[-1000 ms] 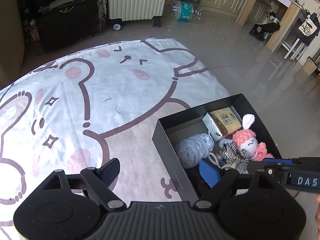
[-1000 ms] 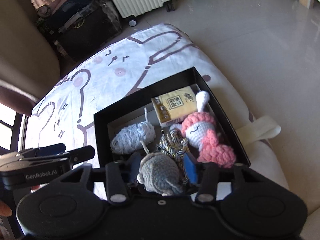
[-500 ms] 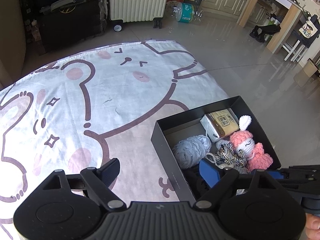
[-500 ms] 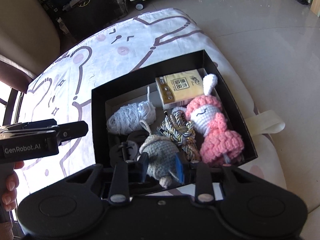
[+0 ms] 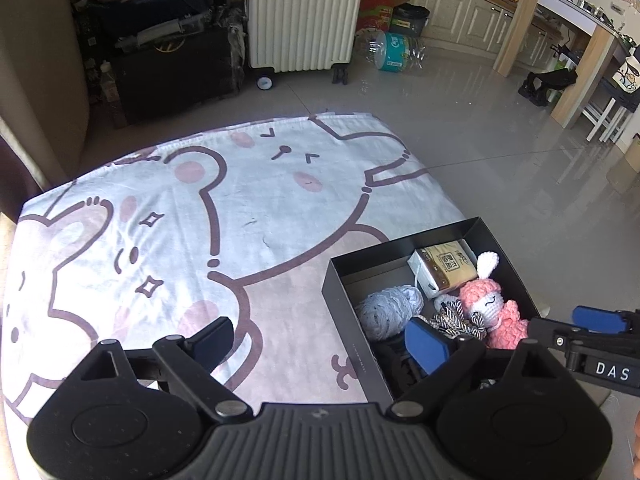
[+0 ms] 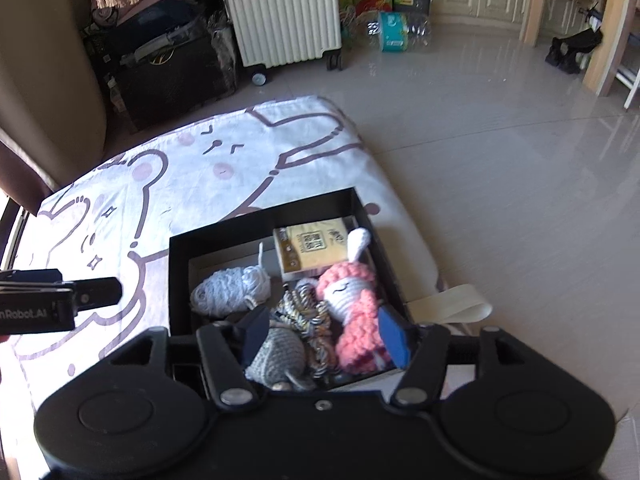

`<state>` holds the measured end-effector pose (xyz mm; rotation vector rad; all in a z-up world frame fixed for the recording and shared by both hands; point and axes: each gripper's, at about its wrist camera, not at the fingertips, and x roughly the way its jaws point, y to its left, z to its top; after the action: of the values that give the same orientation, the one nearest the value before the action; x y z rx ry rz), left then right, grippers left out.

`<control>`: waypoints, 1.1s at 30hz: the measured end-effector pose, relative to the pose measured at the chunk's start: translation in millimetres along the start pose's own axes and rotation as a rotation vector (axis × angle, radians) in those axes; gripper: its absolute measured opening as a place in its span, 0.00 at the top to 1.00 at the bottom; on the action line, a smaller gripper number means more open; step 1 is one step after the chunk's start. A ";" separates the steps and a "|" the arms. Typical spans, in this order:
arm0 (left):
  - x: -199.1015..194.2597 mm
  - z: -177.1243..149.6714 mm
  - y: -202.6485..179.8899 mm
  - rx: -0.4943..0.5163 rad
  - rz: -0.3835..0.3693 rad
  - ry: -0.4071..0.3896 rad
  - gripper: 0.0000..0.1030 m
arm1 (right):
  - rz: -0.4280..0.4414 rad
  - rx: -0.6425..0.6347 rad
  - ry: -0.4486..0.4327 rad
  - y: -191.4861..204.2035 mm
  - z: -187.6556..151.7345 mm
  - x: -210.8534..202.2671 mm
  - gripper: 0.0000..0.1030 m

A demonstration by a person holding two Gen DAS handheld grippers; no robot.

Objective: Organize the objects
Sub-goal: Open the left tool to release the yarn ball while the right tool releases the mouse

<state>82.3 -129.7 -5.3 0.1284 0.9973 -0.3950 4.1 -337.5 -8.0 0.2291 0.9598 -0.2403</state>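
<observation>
A black box (image 6: 262, 222) sits on the near right part of a cartoon-printed sheet (image 5: 168, 216), close to its edge by the tiled floor. Inside, at the back right, a tan tissue pack (image 6: 314, 246) leans against the wall. A pink and white crochet bunny (image 6: 352, 300) lies along the right side, its white ear touching the pack. A pale blue yarn ball (image 6: 230, 290) rests at the left, a loose strand sticking up from it. A striped braided cord (image 6: 310, 320) is bunched in the middle, and a grey crochet toy (image 6: 280, 354) lies at the near edge, touching the cord.

The right gripper (image 6: 324, 338) hangs over the near end of the box, its jaws opening; the grey toy and cord lie between them, free of the pads. The left gripper (image 5: 320, 336) is also opening, spread wide across the box's left wall and gripping nothing.
</observation>
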 end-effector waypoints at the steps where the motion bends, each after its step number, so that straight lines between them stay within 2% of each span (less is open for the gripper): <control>1: -2.9 -0.7 -0.6 0.002 0.006 -0.002 0.09 | -0.010 -0.006 -0.007 -0.9 -0.8 -2.9 0.34; 8: -19.5 -9.8 -1.7 0.007 0.047 0.007 0.09 | -0.069 -0.045 -0.052 -3.7 -7.3 -19.6 0.22; 13: -29.2 -17.6 0.4 -0.015 0.045 0.012 0.02 | -0.091 -0.063 -0.075 -3.3 -11.2 -30.4 0.16; 16: -33.8 -21.3 1.7 -0.031 0.051 0.011 0.00 | -0.099 -0.078 -0.091 -2.2 -13.0 -37.5 0.07; 20: -35.3 -25.8 1.8 -0.034 0.095 0.007 0.00 | -0.106 -0.086 -0.094 -1.9 -15.3 -43.7 0.00; 23: -32.9 -30.1 1.0 -0.018 0.118 0.007 0.00 | -0.113 -0.088 -0.090 -2.2 -17.7 -45.4 0.00; 33: -28.0 -42.0 4.5 -0.016 0.091 0.007 0.00 | -0.139 -0.088 -0.053 -2.1 -25.0 -38.0 0.00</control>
<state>37.4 -106.2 -4.9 0.1600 0.9973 -0.3034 -37.0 -328.3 9.5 0.0748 0.9325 -0.3287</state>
